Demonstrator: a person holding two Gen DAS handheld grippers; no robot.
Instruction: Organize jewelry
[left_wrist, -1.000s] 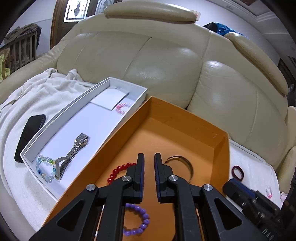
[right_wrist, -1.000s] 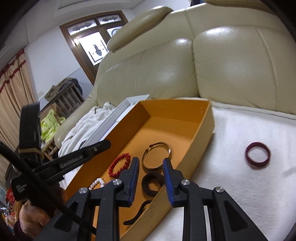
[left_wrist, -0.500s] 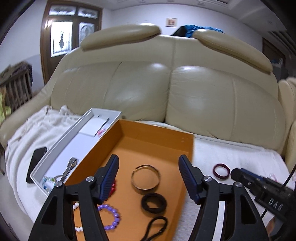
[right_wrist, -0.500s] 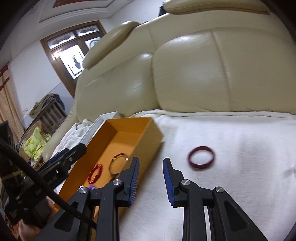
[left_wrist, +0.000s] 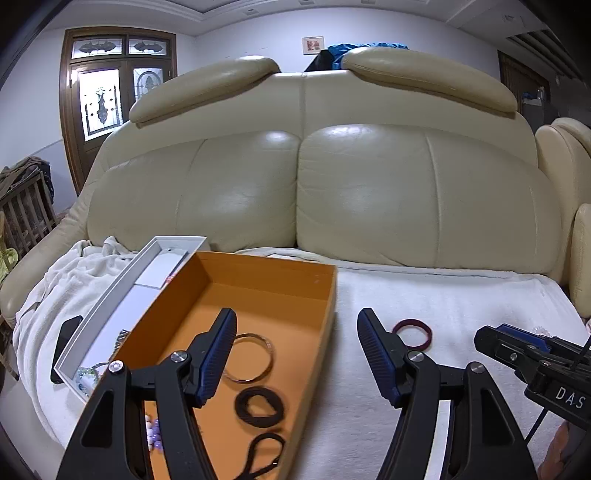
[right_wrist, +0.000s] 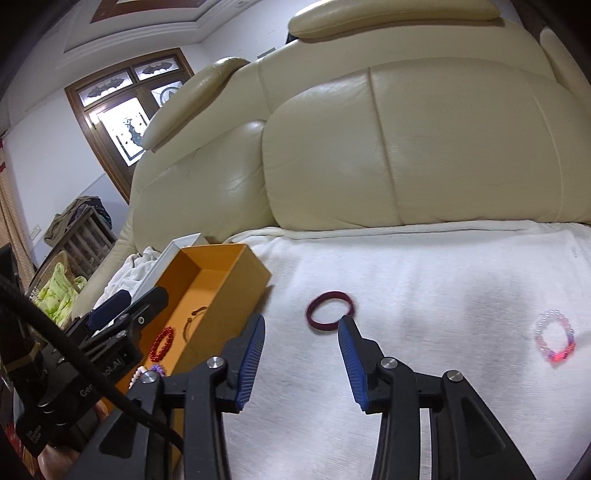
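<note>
An orange box (left_wrist: 325, 295) lies on the towel-covered sofa seat and holds a metal bangle (left_wrist: 255, 358), a black hair tie (left_wrist: 260, 402), a black cord loop and beaded bracelets. My left gripper (left_wrist: 295, 325) is open and empty, raised above the box's right wall. A maroon ring-shaped bracelet (right_wrist: 330, 310) lies on the towel right of the box (right_wrist: 240, 280); it also shows in the left wrist view (left_wrist: 412, 333). My right gripper (right_wrist: 301, 328) is open and empty, just short of that bracelet. A pink beaded bracelet (right_wrist: 555, 339) lies further right.
A white tray (left_wrist: 110, 306) with a watch and beaded bracelet sits left of the orange box. A black phone (left_wrist: 66, 336) lies beside it. The cream leather sofa back (left_wrist: 332, 192) rises behind. A white towel (right_wrist: 424, 295) covers the seat.
My left gripper opened wide and pulled up and back from inside the box. My right gripper swung right, off the box towards the maroon bracelet, and opened wider.
</note>
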